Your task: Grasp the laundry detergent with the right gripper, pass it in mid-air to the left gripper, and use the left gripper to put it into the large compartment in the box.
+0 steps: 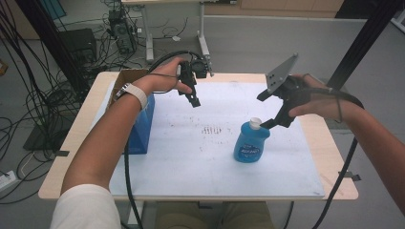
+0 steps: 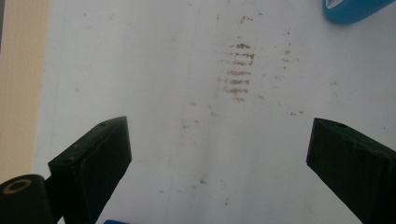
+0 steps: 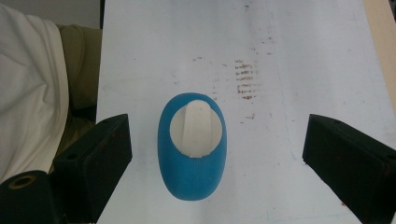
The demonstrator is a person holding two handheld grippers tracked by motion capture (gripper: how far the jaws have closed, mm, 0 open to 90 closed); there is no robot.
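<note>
Both grippers hang over the mat (image 1: 191, 157); the right gripper (image 3: 217, 154) gapes wide above the upright bottle (image 3: 192, 149), touching nothing. Left gripper (image 2: 219, 158) likewise gapes, empty.

One blue bottle (image 1: 251, 143), one blue box (image 1: 142, 124), two tongs (image 1: 193, 99) (image 1: 267, 125), one table (image 1: 86, 114)

Glossy blue plastic bottle (image 1: 251, 143) stands on a matt white, stained sheet (image 1: 191, 157) over wood.
</note>
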